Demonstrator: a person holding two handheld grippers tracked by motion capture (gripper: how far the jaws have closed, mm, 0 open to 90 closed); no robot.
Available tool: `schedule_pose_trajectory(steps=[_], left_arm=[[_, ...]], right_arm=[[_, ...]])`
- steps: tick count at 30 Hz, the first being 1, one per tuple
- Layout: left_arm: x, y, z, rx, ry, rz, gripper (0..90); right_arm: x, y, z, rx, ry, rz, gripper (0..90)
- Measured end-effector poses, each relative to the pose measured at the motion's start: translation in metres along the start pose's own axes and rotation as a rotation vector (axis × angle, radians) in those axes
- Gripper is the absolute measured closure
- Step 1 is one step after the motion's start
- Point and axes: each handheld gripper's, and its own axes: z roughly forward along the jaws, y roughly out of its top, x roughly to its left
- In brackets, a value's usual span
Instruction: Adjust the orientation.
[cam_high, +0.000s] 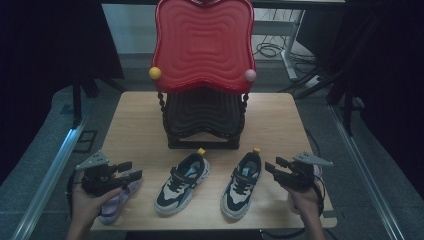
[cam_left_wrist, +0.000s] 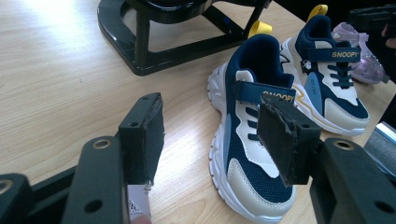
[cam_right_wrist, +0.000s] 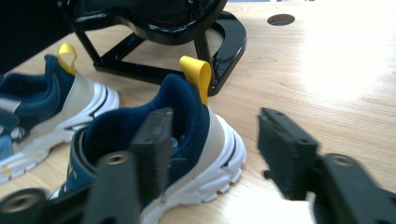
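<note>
From the high view I hold my left gripper (cam_high: 131, 169) at nine o'clock of the pair and my right gripper (cam_high: 271, 165) at three o'clock, both low over the wooden table (cam_high: 140, 130). The left sneaker (cam_high: 182, 183) and right sneaker (cam_high: 242, 185) lie side by side at six o'clock of the black-and-red rack (cam_high: 202, 75), heels toward it, likely so they slide in heel-first.

In the left gripper view my jaws stand apart with nothing between them, aimed at the left sneaker (cam_left_wrist: 252, 140); a lilac sandal (cam_left_wrist: 359, 56) sits at two o'clock.

In the right gripper view my jaws gape beside the right sneaker's (cam_right_wrist: 177, 140) heel, one pad (cam_right_wrist: 154, 149) in front of the collar, not yet pinching; I judge I am lining up on the heel by the yellow pull tab (cam_right_wrist: 198, 74)
</note>
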Motion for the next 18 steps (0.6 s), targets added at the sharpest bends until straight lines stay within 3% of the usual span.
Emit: schedule_pose_trajectory(steps=[3,4,5,6,7,10,18], left_arm=[[0.001,-0.001,0.002,0.012,0.022,0.002,41.1],[0.001,-0.001,0.002,0.012,0.022,0.002,41.1],[0.001,-0.002,0.002,0.017,0.029,0.003,41.1],[0.001,-0.002,0.002,0.019,0.033,0.002,41.1],[0.002,-0.002,0.001,0.017,0.036,0.001,41.1],[0.003,-0.001,0.001,0.014,0.038,0.002,41.1],[0.005,-0.002,-0.001,0.013,0.036,0.004,41.2]], right_arm=[[-0.005,-0.001,-0.01,0.008,-0.003,-0.022,62.8],[-0.005,-0.001,-0.01,0.008,-0.003,-0.022,62.8],[-0.01,-0.002,-0.015,0.004,-0.011,-0.017,70.0],[-0.01,-0.002,-0.015,0.004,-0.011,-0.017,70.0],[-0.013,-0.003,-0.019,0.008,-0.025,-0.008,79.1],[-0.018,-0.005,-0.026,0.008,-0.043,-0.006,87.6],[-0.029,-0.021,-0.047,0.002,-0.074,-0.005,89.8]])
